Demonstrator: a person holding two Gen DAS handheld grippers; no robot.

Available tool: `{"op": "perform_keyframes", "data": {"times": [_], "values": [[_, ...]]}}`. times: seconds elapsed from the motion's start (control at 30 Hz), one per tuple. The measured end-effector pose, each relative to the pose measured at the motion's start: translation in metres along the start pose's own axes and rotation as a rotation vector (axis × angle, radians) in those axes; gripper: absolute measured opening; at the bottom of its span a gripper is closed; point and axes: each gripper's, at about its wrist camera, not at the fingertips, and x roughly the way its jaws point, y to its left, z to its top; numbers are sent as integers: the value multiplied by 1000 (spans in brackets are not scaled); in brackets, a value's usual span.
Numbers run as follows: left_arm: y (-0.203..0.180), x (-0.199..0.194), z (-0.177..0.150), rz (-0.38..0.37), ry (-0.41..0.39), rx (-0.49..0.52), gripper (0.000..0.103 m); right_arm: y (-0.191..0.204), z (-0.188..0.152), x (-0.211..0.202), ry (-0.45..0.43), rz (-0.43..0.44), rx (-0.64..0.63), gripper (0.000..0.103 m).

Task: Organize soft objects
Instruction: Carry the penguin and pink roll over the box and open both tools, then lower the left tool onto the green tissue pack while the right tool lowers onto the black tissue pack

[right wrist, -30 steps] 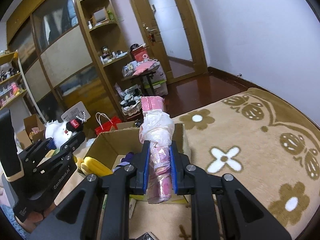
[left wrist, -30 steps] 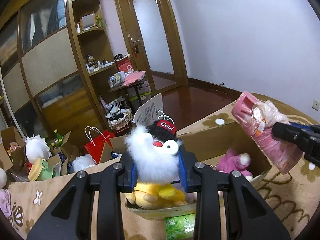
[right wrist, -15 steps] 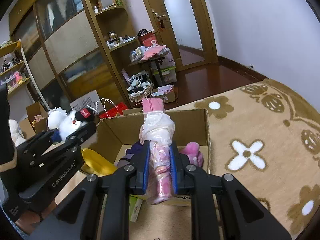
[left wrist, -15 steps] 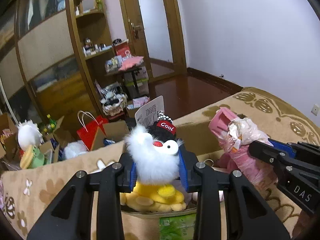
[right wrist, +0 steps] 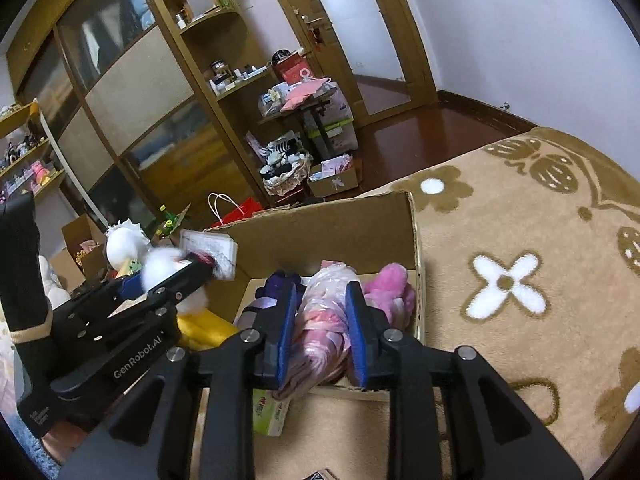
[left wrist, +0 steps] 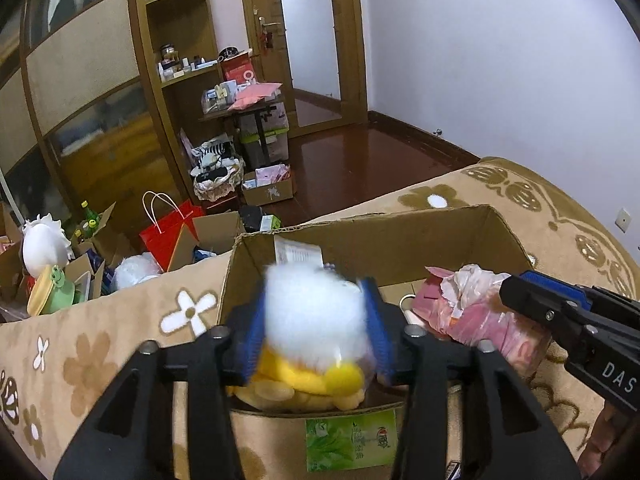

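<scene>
My left gripper point(left wrist: 316, 320) fingers clamped white plush point(left wrist: 314, 316) over box point(left wrist: 400, 240); right gripper point(right wrist: 320, 320) fingers held pink bundle point(right wrist: 324, 312) inside box.

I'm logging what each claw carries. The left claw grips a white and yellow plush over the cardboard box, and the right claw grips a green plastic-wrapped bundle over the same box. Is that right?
Not quite. The plastic-wrapped bundle in the right claw is pink, not green, as the right wrist view shows. The rest stands: the left claw grips the white and yellow plush over the cardboard box.
</scene>
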Motion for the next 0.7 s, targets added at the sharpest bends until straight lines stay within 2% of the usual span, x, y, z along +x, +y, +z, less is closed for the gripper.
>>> {"op": "perform_keyframes", "data": {"times": [0.1,0.17,0.23,0.27,0.3,0.4,0.47,0.7], "values": [[1,-4,0,-6,-4,-6,63,1,0,-2,8,19,-12,44],[3,-6,0,-9,1,-14,74,2,1,-4,4,7,-23,49],[6,-11,-1,-12,-5,-27,83,4,3,-8,4,-3,-30,60],[8,-14,-1,-15,-8,-29,89,5,4,-10,2,-9,-34,70],[8,-17,-1,-15,-10,-30,90,6,4,-13,1,-16,-38,79],[9,-25,0,-11,-6,-20,93,9,7,-24,-9,-36,-51,98],[8,-32,0,-7,-2,-13,100,12,8,-32,-21,-48,-51,103],[12,-54,-9,6,37,-40,101,14,8,-54,-20,-74,-27,103]]}}
